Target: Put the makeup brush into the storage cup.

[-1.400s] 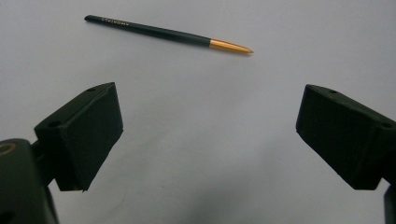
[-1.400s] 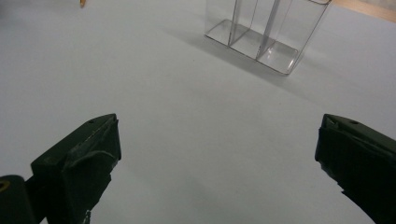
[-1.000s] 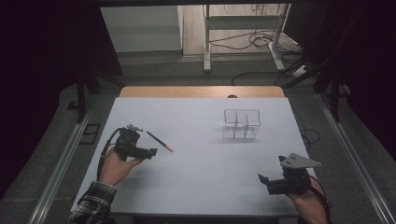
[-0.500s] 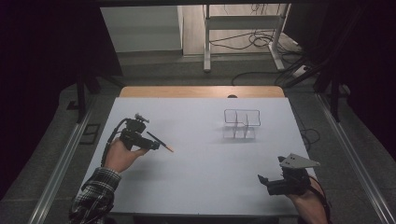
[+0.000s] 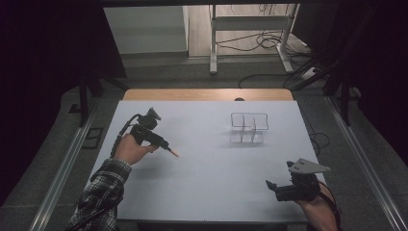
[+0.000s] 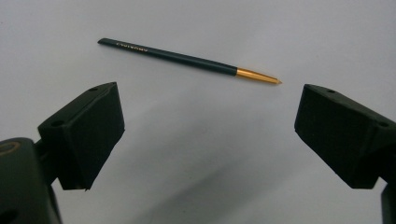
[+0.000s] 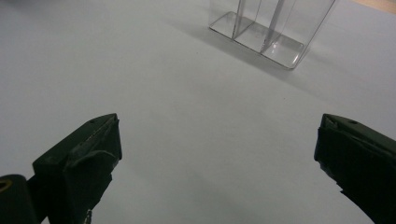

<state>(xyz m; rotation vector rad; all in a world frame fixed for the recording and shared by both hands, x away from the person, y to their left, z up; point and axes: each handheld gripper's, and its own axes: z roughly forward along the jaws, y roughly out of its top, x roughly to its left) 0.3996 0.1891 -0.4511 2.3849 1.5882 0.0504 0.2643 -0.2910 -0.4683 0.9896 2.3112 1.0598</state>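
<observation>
High view: two hand-held grippers work one white table (image 5: 202,192). Nearest, the right gripper (image 5: 270,185) rests with jaws spread wide and empty. Farther left, the left gripper (image 5: 166,146), jaws likewise wide apart, hovers over one dark pencil (image 6: 187,59) with a gold tip, lying flat just beyond its jaws, untouched. Beyond stands one clear divided holder (image 5: 249,128).
</observation>
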